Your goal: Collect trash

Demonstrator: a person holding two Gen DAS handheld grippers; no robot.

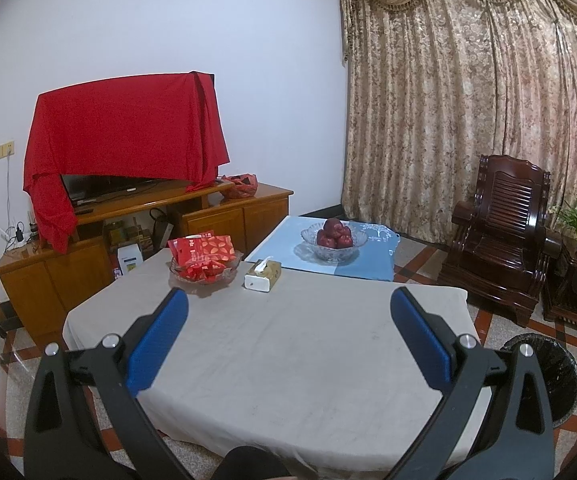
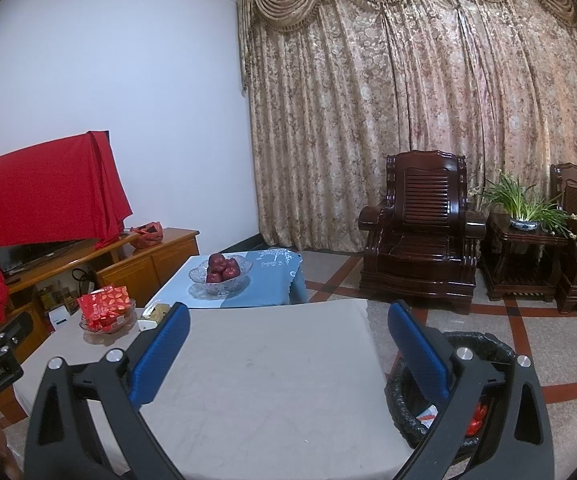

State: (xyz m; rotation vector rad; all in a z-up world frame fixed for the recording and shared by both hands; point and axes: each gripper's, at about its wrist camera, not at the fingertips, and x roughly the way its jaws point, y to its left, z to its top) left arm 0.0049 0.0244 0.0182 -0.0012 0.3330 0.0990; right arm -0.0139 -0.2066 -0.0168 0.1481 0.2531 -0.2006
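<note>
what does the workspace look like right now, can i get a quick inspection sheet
surface: table under a grey cloth, near part bare; blue cloth on the far section
job's things: black-lined bin on the floor right of the table, red and white scraps inside; no loose trash seen on the table
clutter: glass bowl of red packets, tissue box, glass bowl of apples
grippers: left tongs open, holding nothing; right tongs open, holding nothing
cables: charger leads by the wall socket, on the tv cabinet
surroundings: tv under a red cloth, curtains, wooden armchairs, potted plant
</note>
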